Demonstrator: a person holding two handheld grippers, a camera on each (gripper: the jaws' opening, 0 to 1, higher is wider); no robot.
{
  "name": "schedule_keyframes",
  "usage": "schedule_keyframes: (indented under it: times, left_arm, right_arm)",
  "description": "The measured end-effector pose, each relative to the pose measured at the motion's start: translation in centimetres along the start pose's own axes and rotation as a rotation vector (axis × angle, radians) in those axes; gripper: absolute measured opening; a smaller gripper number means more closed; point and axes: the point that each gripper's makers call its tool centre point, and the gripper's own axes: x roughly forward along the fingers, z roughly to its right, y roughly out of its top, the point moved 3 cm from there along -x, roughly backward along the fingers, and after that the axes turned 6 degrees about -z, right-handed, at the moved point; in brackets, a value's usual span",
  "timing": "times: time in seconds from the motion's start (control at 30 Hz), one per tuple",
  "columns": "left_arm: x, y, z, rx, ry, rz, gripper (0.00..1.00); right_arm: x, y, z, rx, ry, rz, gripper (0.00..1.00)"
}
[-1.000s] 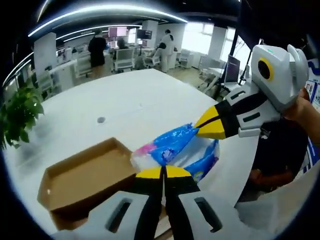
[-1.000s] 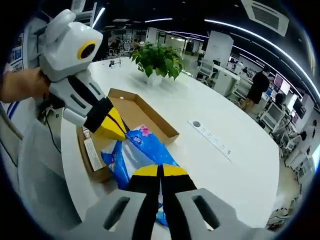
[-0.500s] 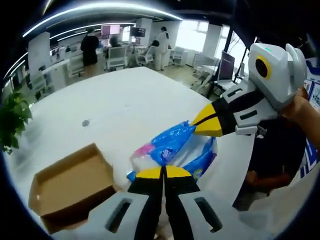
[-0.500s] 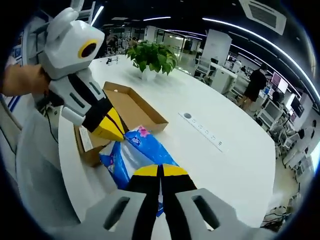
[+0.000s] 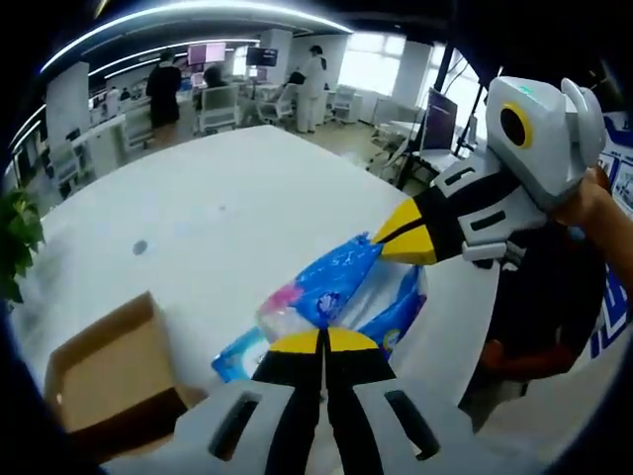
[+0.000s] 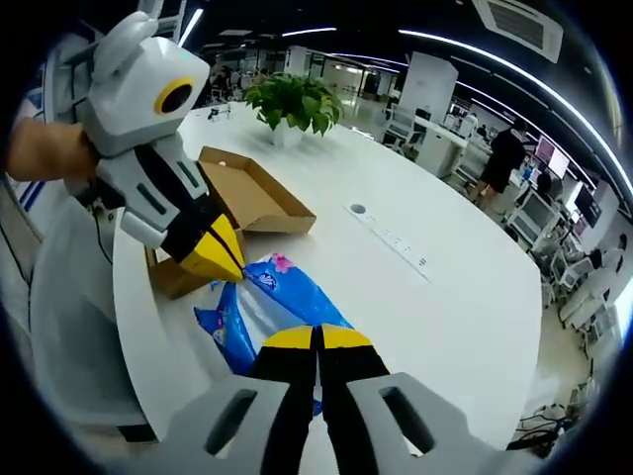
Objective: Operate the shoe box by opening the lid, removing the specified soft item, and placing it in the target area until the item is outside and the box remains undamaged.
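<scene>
Both grippers — left gripper (image 5: 322, 341) and right gripper (image 6: 316, 336) — stay clamped on opposite ends of the blue soft pack (image 6: 282, 297), which has swung farther from the open shoe box (image 6: 237, 203) and now hangs over the white table (image 6: 435, 307) — extraction looks done, placement next.

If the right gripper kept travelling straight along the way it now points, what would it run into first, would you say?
The right gripper is already shut on the blue plastic pack, so that comes first. Beyond the pack, the line looks free over the bare white table, though depth is hard to judge in the right gripper view.
</scene>
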Motion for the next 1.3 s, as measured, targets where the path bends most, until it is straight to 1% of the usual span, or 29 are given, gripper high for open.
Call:
schedule_keyframes:
  times: [0.3,0.63,0.97,1.3]
  left_arm:
    - [2.2,1.1,1.6,0.008,-0.018,-0.009,0.0]
    - [4.7,1.7,2.7,0.01,-0.042,-0.029,0.0]
    - [7.2,2.6,3.6,0.001,-0.055,-0.047,0.0]
    - [10.0,3.0,4.6,0.023,-0.078,-0.085,0.0]
  right_arm:
    - [-0.6,-1.7,2.0,-0.006,-0.005,-0.009,0.0]
    - [-0.6,-3.9,3.5,-0.004,-0.003,-0.03,0.0]
    - [-0.1,-6.1,5.7,0.013,0.004,-0.041,0.0]
    - [0.9,-8.6,7.5,0.026,0.011,-0.073,0.0]
